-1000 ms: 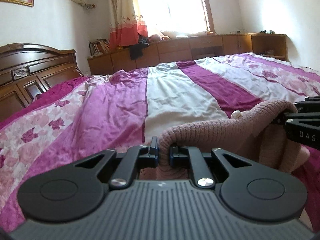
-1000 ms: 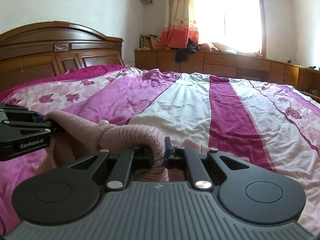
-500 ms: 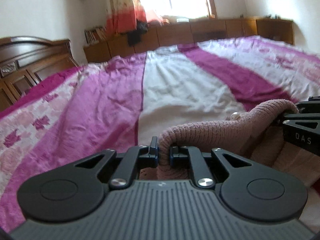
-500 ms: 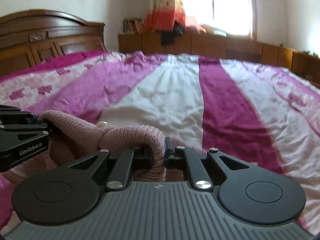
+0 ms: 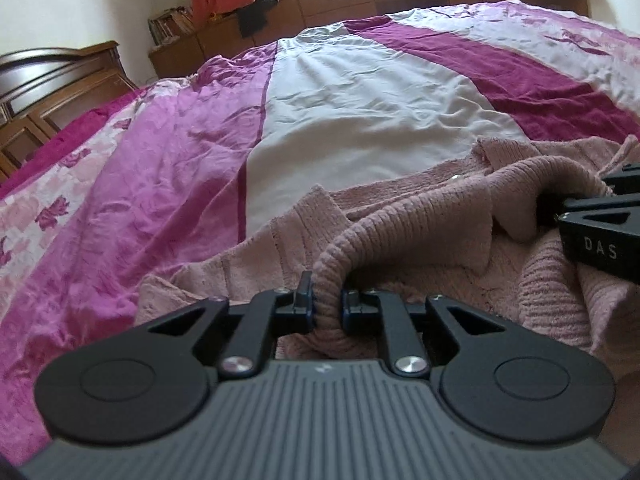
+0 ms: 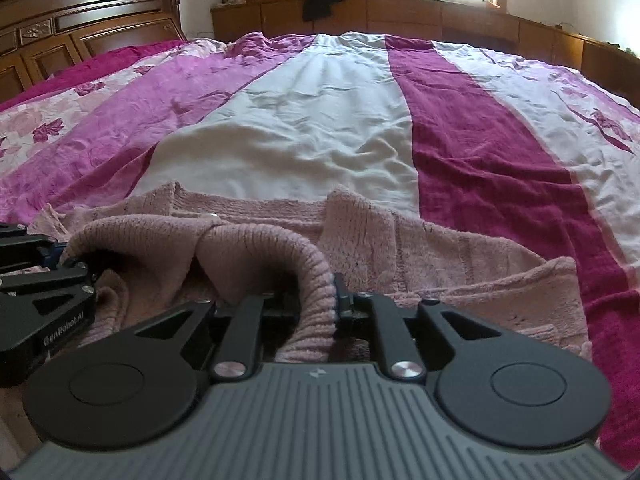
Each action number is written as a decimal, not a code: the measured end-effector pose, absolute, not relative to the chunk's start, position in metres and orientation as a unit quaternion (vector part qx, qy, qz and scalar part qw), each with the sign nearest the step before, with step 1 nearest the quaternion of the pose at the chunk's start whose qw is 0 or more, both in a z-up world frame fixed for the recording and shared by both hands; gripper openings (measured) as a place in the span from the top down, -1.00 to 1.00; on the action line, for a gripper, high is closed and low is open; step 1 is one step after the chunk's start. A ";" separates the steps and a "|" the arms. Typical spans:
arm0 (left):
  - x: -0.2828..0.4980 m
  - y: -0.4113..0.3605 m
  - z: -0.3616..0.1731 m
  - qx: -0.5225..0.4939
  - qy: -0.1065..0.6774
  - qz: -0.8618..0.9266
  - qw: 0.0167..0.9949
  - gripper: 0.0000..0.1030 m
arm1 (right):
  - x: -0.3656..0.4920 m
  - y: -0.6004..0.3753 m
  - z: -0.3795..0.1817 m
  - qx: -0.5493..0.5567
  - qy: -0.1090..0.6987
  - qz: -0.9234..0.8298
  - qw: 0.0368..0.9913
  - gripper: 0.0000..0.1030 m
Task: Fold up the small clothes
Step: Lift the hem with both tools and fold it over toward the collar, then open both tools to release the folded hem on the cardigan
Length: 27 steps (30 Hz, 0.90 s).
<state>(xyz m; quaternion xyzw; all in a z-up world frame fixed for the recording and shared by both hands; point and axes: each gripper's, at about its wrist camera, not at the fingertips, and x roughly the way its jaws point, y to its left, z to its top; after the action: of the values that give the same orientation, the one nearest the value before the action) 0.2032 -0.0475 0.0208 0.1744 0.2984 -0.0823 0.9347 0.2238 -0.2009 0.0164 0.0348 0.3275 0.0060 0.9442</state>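
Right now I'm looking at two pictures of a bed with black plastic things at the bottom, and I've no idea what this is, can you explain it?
The black parts are two handheld grippers, one in each of a person's hands; there is no robot arm. Each carries a wide-angle camera looking forward along its two fingers. One picture comes from the left gripper, the other from the right gripper. Each gripper also shows at the edge of the other's picture.

A striped pink, white and magenta bedspread covers the bed. On it lies a small pink knitted sweater, partly spread flat. Both grippers are shut on a ribbed edge of that sweater, holding it up over the part lying flat. A wooden headboard stands at the left and low wooden cabinets line the far wall.
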 end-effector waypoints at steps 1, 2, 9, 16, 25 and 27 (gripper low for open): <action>0.203 -0.048 0.023 0.173 0.300 -0.083 0.935 0.67 | 0.222 -0.201 0.018 0.036 0.327 0.007 0.944 0.58; 0.201 -0.046 0.025 0.169 0.302 -0.083 0.935 0.60 | 0.222 -0.201 0.018 0.040 0.326 0.006 0.944 0.54; 0.182 -0.032 0.047 0.145 0.300 -0.086 0.939 0.25 | 0.191 -0.215 0.037 0.081 0.315 0.013 0.946 -0.01; 0.153 -0.015 0.064 0.135 0.290 -0.083 0.944 0.24 | 0.143 -0.227 0.053 0.089 0.295 0.011 0.951 -0.11; 0.122 0.008 0.078 0.123 0.284 -0.078 0.948 0.24 | 0.085 -0.236 0.065 0.079 0.279 0.010 0.957 -0.12; 0.117 0.011 0.080 0.130 0.282 -0.077 0.948 0.24 | 0.075 -0.237 0.066 0.075 0.278 0.010 0.958 -0.12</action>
<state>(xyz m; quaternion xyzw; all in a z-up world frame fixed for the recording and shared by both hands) 0.1174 0.0111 0.0799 0.1297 0.2816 -0.0774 0.9476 0.0750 -0.2369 0.0661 0.0748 0.2776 0.0097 0.9577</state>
